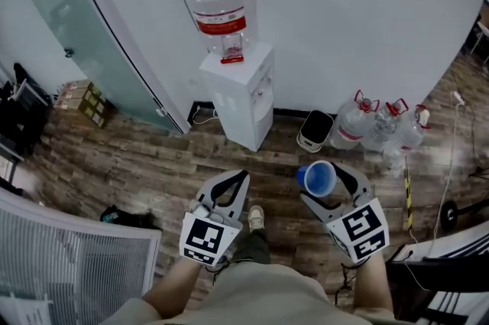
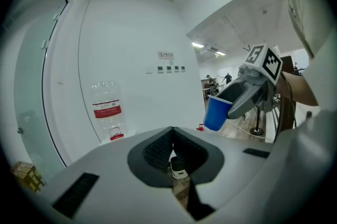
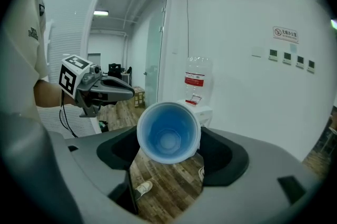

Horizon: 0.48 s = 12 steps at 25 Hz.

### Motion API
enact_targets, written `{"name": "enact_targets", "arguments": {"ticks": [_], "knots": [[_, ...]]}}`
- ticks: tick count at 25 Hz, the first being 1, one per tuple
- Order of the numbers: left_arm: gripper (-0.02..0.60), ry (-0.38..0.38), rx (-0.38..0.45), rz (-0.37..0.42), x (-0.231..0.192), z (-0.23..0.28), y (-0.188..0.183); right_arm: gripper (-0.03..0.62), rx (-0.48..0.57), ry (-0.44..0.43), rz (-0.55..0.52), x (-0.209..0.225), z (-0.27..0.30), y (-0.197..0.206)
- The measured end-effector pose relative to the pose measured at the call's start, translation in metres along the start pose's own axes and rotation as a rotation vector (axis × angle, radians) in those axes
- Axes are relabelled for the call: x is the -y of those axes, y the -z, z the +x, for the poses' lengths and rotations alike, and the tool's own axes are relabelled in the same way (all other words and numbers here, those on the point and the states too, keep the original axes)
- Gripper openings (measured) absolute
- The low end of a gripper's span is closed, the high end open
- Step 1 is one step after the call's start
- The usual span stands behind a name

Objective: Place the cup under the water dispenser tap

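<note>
A white water dispenser (image 1: 238, 90) stands against the wall with a clear bottle (image 1: 220, 6) on top; it also shows small in the right gripper view, dispenser (image 3: 196, 108). My right gripper (image 1: 325, 177) is shut on a blue cup (image 1: 316, 178), holding it above the wooden floor, well short of the dispenser. The cup (image 3: 168, 133) lies on its side between the jaws, its mouth toward the camera. My left gripper (image 1: 233, 184) hangs beside it, shut and holding nothing. In the left gripper view the cup (image 2: 216, 112) shows in the right gripper (image 2: 247, 94).
Several water bottles (image 1: 382, 125) and a white bin (image 1: 315, 131) stand on the floor right of the dispenser. A glass door (image 1: 69, 17) and cardboard boxes (image 1: 84, 102) are at the left. White slats (image 1: 69, 262) stand near left. My shoe (image 1: 256, 218) is below.
</note>
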<state>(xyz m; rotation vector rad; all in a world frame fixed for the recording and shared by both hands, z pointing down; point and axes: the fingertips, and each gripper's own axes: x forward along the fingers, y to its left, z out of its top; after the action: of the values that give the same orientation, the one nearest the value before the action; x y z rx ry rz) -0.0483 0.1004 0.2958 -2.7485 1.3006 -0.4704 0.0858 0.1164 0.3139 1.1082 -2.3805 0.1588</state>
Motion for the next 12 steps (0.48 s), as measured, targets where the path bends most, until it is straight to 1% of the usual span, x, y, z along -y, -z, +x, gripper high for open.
{"name": "enact_targets", "arguments": {"ticks": [5, 12], "knots": [[0.006, 0.024, -0.006, -0.01, -0.047, 0.043, -0.003, 0.359, -0.04, 0.015, 0.018, 0.03, 0.043, -0.018], [0.006, 0.061, -0.02, -0.021, -0.108, 0.093, 0.005, 0.36, -0.087, 0.034, 0.031, 0.062, 0.11, -0.042]]}}
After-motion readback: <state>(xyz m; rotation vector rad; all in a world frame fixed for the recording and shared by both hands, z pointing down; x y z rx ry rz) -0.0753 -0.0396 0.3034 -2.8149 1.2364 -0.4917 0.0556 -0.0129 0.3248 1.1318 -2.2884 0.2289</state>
